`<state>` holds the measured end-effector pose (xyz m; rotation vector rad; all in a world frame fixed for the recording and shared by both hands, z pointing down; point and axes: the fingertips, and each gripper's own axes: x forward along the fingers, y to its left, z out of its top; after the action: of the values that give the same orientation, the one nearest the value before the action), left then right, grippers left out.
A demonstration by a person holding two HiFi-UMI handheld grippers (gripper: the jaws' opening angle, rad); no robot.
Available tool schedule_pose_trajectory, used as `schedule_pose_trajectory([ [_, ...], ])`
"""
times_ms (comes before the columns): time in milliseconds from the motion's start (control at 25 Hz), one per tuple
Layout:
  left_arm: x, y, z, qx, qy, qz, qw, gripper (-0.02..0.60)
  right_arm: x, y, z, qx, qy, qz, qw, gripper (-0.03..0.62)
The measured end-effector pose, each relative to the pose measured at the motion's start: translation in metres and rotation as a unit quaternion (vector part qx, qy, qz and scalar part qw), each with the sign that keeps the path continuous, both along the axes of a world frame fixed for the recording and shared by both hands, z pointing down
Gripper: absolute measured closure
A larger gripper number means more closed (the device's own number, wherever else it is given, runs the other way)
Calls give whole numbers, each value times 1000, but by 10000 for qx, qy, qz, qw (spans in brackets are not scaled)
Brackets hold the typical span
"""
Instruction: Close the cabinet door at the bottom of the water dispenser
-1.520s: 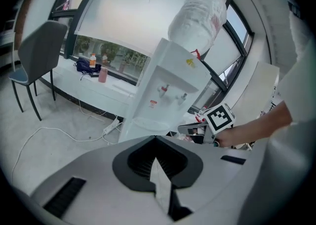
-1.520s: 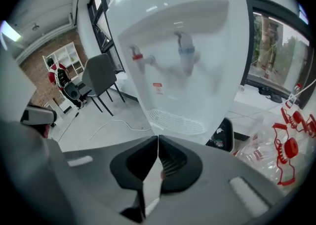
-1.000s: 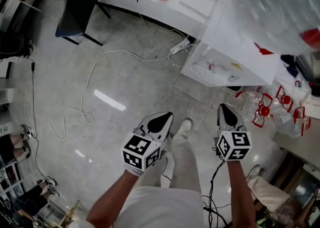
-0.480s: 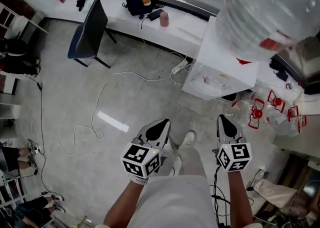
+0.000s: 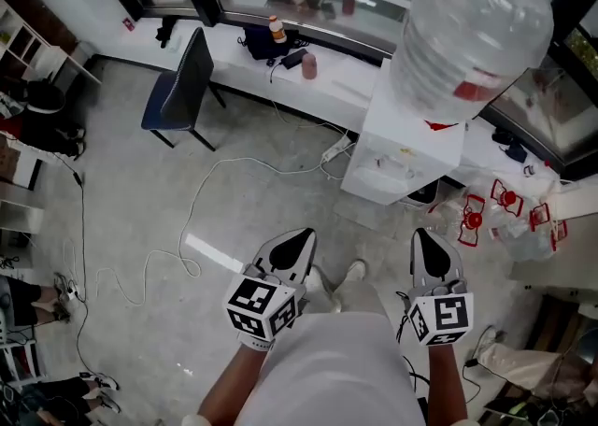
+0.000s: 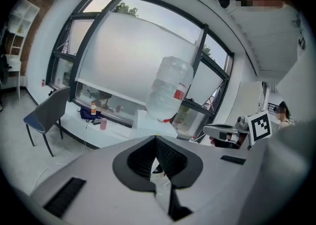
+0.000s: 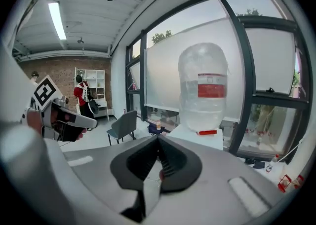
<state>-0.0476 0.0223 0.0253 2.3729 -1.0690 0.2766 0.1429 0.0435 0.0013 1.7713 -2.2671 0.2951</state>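
Compared with a second ago, the person is straightening up: in the head view the floor is dropping away, more of the room is coming into sight, and the water dispenser (image 5: 402, 158) is looking smaller and further off. Both hands are rising with them. The left gripper (image 5: 301, 235) is clenched on nothing, its jaws meeting with only air between, and the right gripper (image 5: 422, 235) is likewise closed and empty. Both are hanging well apart from the dispenser, which is standing ahead and to the right against the white counter (image 5: 327, 88). From this steep angle the cabinet door at its foot is hiding from view, so I cannot tell how it is sitting; pulling away like this suggests the work there is finishing. As for writing, the big bottle (image 5: 472, 27) is wearing a red label (image 7: 212, 90) whose print is too small to read, and the gripper cubes (image 5: 260, 307) are showing only black-and-white square markers
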Motion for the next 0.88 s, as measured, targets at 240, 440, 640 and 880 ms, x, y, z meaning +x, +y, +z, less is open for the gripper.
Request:
schedule_pose_trajectory([
  [240, -9, 19, -34, 395, 28, 104, 9992, 575, -1, 30, -42, 469, 64, 87, 9988, 583],
  [440, -12, 30, -59, 705, 167, 109, 9973, 575, -5, 50, -64, 720, 45, 147, 9973, 583],
  [640, -13, 33, -87, 1061, 204, 180, 9940, 575, -16, 58, -80, 873, -8, 52, 9962, 583],
  [880, -13, 36, -109, 1322, 260, 219, 9906, 575, -22, 54, -92, 1077, 55, 90, 9941, 583],
])
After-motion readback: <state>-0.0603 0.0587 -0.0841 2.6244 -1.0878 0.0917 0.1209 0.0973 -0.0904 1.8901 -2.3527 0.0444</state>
